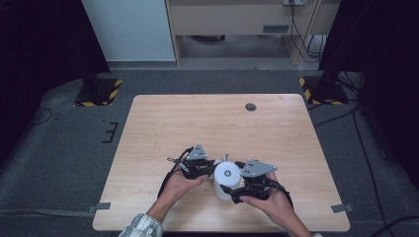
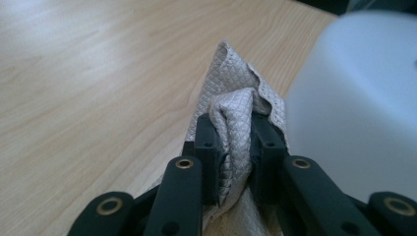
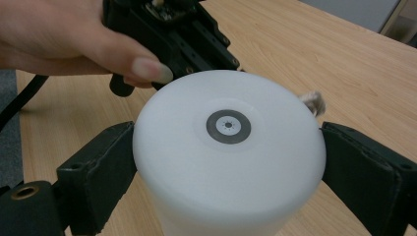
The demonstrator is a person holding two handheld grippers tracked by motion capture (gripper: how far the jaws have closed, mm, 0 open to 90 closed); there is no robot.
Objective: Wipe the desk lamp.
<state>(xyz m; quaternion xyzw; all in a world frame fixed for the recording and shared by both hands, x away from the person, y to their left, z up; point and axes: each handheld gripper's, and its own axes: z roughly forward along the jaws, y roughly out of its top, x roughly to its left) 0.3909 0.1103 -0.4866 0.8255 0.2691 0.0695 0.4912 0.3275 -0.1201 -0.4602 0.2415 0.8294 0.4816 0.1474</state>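
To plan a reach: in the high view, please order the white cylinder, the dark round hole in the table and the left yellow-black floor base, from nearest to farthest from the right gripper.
1. White cylinder, between the right gripper jaws.
2. Dark round hole, far table edge.
3. Yellow-black floor base, on the floor, far left.

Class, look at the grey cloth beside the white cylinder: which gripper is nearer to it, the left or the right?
Left. The left gripper pinches the cloth between its fingers, right beside the white cylinder. The right gripper clasps the cylinder, with the cloth behind it.
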